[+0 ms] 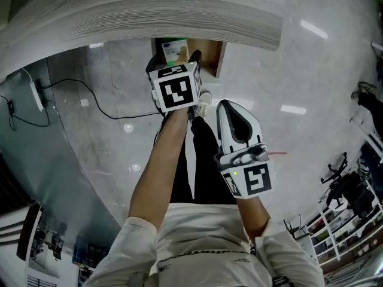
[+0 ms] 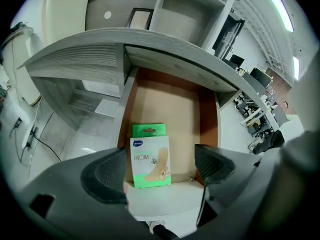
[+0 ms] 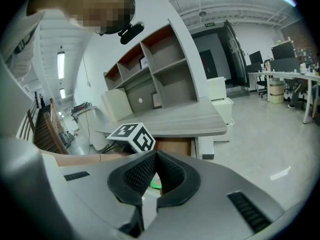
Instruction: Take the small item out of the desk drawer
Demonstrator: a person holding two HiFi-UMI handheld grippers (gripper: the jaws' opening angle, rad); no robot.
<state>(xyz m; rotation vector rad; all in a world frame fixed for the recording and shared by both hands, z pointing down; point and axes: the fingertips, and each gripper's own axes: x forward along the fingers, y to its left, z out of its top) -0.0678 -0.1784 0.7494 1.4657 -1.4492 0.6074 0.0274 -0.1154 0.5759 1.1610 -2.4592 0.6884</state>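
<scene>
Fingers (image 2: 107,176) of L gripper (image 2: 160,165) wide apart, clear of plaster box (image 2: 150,154) in drawer (image 2: 187,111), R gripper (image 3: 154,158) fingers (image 3: 134,176) together

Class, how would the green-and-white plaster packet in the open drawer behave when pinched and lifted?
The plaster packet looks like thin card with a hang tab, so probably very light. It lies flat on the drawer floor, so a push would likely slide it, not roll it. Hard squeezing may dent it.
</scene>
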